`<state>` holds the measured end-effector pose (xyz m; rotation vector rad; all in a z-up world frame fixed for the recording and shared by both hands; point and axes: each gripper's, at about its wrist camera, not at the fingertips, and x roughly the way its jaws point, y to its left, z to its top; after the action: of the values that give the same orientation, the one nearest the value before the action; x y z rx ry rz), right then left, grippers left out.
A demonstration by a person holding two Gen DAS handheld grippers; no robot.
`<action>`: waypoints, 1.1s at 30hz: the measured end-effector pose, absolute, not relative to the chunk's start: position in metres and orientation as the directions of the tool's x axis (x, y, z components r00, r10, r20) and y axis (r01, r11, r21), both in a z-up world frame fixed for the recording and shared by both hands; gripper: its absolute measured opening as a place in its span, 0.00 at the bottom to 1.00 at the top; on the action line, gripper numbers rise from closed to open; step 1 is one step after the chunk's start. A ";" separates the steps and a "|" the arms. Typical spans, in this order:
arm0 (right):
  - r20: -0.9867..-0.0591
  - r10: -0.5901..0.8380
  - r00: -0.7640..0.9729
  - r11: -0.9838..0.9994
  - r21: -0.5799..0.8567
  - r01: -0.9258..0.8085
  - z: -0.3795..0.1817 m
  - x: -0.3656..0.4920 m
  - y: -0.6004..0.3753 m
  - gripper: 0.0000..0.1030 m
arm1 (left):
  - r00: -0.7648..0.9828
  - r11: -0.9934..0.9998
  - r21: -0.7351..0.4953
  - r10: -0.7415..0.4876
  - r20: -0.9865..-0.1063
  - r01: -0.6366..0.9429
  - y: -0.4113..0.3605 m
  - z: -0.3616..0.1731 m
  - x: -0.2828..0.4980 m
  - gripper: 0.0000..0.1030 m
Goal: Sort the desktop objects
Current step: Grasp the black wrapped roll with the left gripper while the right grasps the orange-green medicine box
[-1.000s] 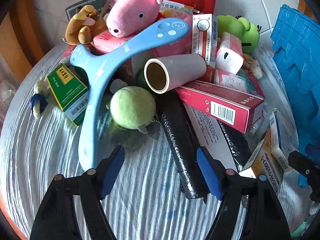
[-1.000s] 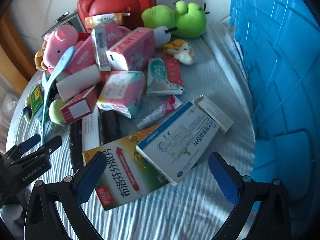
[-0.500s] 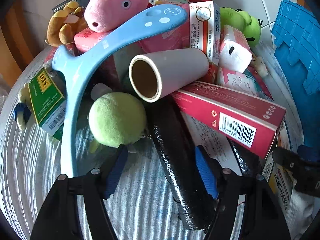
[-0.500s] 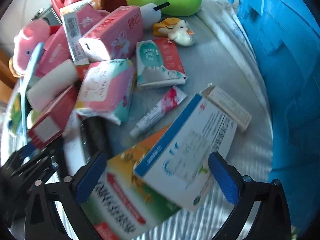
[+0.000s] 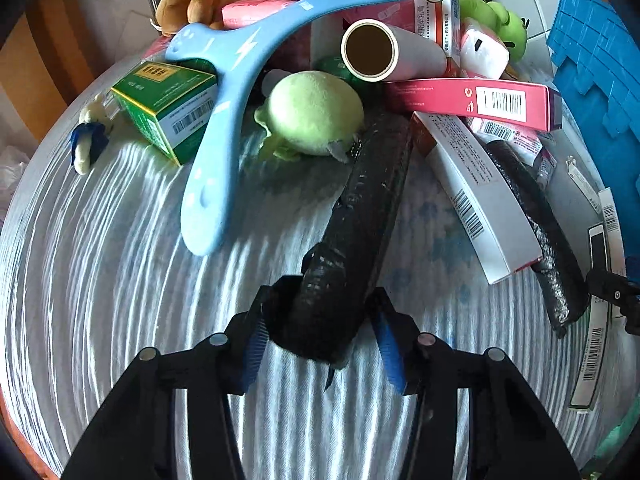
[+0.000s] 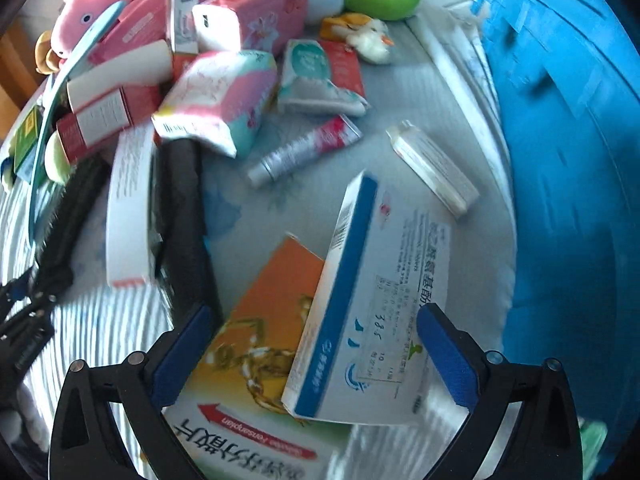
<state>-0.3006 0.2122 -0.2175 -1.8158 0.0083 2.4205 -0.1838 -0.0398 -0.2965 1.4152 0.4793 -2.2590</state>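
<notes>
The left gripper, jaws just closing, straddles the near end of a black wrapped roll lying on the striped cloth; whether its pads press yet is unclear. The right gripper hangs open over a blue-and-white medicine box. Lifting the roll could drag the green plush ball resting against its far end.

A home, likely: striped cloth heaped with plush toys and medicine boxes (household clutter).
</notes>
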 end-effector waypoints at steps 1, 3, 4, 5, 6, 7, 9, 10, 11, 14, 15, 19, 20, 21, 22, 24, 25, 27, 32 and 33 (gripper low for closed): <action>-0.960 0.076 -0.270 -0.993 -0.049 -0.104 -0.217 -0.295 0.215 1.00 | -0.386 -0.850 -0.063 -0.169 -0.907 0.522 -0.040 -0.300 -0.182 0.47; -0.963 0.054 -0.265 -0.993 -0.022 -0.120 -0.216 -0.287 0.219 1.00 | -0.376 -0.858 -0.062 -0.157 -0.913 0.510 -0.041 -0.306 -0.181 0.47; -0.966 0.042 -0.257 -0.991 -0.007 -0.134 -0.217 -0.282 0.222 1.00 | -0.378 -0.860 -0.057 -0.162 -0.911 0.507 -0.041 -0.306 -0.181 0.47; -0.967 0.035 -0.253 -0.989 0.003 -0.147 -0.217 -0.279 0.224 1.00 | -0.386 -0.862 -0.052 -0.172 -0.906 0.504 -0.042 -0.305 -0.182 0.47; -0.967 0.027 -0.253 -0.987 0.014 -0.159 -0.216 -0.275 0.226 1.00 | -0.401 -0.868 -0.044 -0.183 -0.898 0.495 -0.042 -0.302 -0.184 0.47; -0.967 0.022 -0.254 -0.984 0.023 -0.174 -0.215 -0.271 0.229 1.00 | -0.420 -0.874 -0.040 -0.193 -0.887 0.484 -0.042 -0.298 -0.186 0.47; -0.969 0.017 -0.247 -0.981 0.032 -0.192 -0.215 -0.267 0.231 1.00 | -0.442 -0.884 -0.030 -0.203 -0.874 0.466 -0.045 -0.295 -0.197 0.53; -0.968 0.017 -0.249 -0.980 0.032 -0.195 -0.215 -0.265 0.231 1.00 | -0.439 -0.886 -0.018 -0.212 -0.873 0.463 -0.048 -0.297 -0.204 0.57; -0.968 0.019 -0.248 -0.980 0.031 -0.198 -0.214 -0.264 0.231 1.00 | -0.439 -0.888 -0.008 -0.221 -0.871 0.461 -0.053 -0.299 -0.206 0.57; -0.970 0.016 -0.242 -0.975 0.038 -0.217 -0.212 -0.257 0.232 1.00 | -0.430 -0.888 -0.031 -0.191 -0.883 0.458 -0.069 -0.315 -0.227 0.58; -0.970 0.014 -0.241 -0.976 0.039 -0.216 -0.211 -0.255 0.232 1.00 | -0.421 -0.888 -0.044 -0.174 -0.890 0.459 -0.075 -0.321 -0.228 0.58; -0.970 0.004 -0.244 -0.979 0.046 -0.200 -0.206 -0.241 0.231 1.00 | -0.408 -0.888 -0.063 -0.146 -0.901 0.456 -0.080 -0.352 -0.237 0.57; -0.970 0.011 -0.242 -0.980 0.039 -0.197 -0.205 -0.239 0.231 1.00 | -0.423 -0.887 -0.072 -0.145 -0.895 0.456 -0.081 -0.355 -0.235 0.52; -0.971 0.021 -0.240 -0.979 0.028 -0.201 -0.205 -0.236 0.232 1.00 | -0.430 -0.887 -0.079 -0.141 -0.892 0.455 -0.080 -0.358 -0.232 0.43; -0.972 0.030 -0.232 -0.977 0.021 -0.212 -0.207 -0.232 0.235 1.00 | -0.432 -0.888 -0.076 -0.145 -0.890 0.454 -0.079 -0.362 -0.228 0.37; -0.979 0.036 -0.202 -0.971 0.013 -0.239 -0.213 -0.227 0.240 1.00 | -0.436 -0.887 -0.083 -0.140 -0.889 0.453 -0.077 -0.368 -0.216 0.32; -0.982 0.026 -0.188 -0.969 0.021 -0.247 -0.217 -0.224 0.242 1.00 | -0.438 -0.890 -0.076 -0.146 -0.887 0.451 -0.074 -0.371 -0.209 0.32; -0.983 -0.006 -0.184 -0.967 0.053 -0.249 -0.221 -0.220 0.243 1.00 | -0.438 -0.890 -0.073 -0.149 -0.886 0.449 -0.070 -0.377 -0.196 0.32; -0.971 -0.048 -0.233 -0.973 0.098 -0.209 -0.211 -0.219 0.227 1.00 | -0.420 -0.889 -0.078 -0.135 -0.898 0.452 -0.066 -0.390 -0.169 0.32; -0.971 -0.056 -0.233 -0.976 0.102 -0.192 -0.211 -0.220 0.223 1.00 | -0.413 -0.890 -0.075 -0.133 -0.901 0.451 -0.066 -0.392 -0.164 0.32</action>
<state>-0.2203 0.2231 -0.2106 -1.8883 0.3070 2.3804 -0.1641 -0.0661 -0.3924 1.4508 0.4391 -2.3384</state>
